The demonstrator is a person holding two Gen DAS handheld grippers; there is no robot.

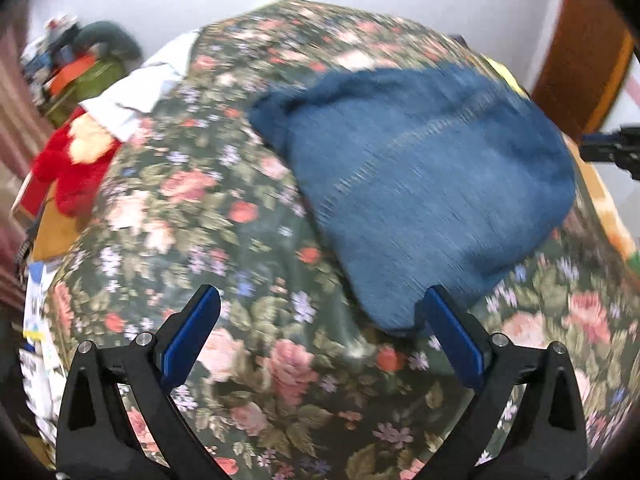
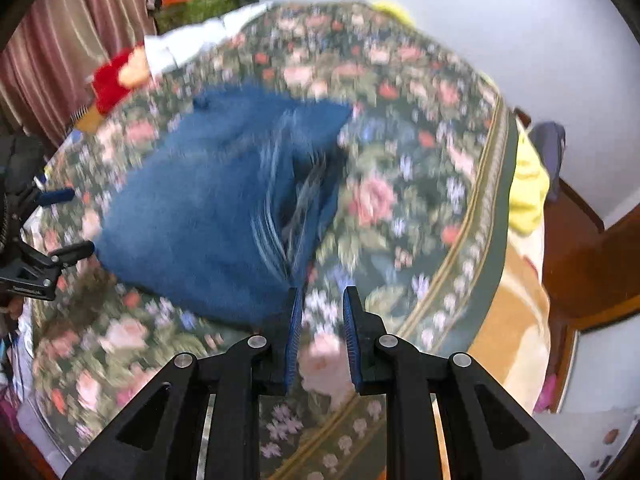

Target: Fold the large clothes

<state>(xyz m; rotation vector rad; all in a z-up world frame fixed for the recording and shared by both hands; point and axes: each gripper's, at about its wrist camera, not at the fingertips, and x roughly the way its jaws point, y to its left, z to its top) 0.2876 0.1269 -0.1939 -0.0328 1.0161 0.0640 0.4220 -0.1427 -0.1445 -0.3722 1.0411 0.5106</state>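
Jeans [image 1: 420, 184] — folded into a thick blue pad — lie on the floral bedspread [image 1: 248, 360], and both grippers hang over the near side of them.

Left gripper [image 1: 320, 320]: jaws spread wide, nothing between them but bedspread; the jeans' near corner sits at about 1 o'clock, just past its right finger [image 1: 452, 332]. In the right wrist view the right gripper [image 2: 322, 320] has its jaws drawn close with only a narrow gap, and flowers show through that gap, so it grips nothing. The jeans' loose layered edge begins at 11 o'clock, touching or just beside its left finger [image 2: 294, 332] — blur keeps me from saying which.

The step in hand looks like taking the near edge for another fold or a tidy-up. To do it well I would:
- slow both hands first, since both views are smeared;
- open the right jaws before reaching in;
- catch every layer at that edge, not the top one alone;
- take corners well apart, so the fold stays square.

Beyond, at 10 o'clock, lie a red plush toy [image 1: 68, 168] and white cloth [image 1: 136, 92].
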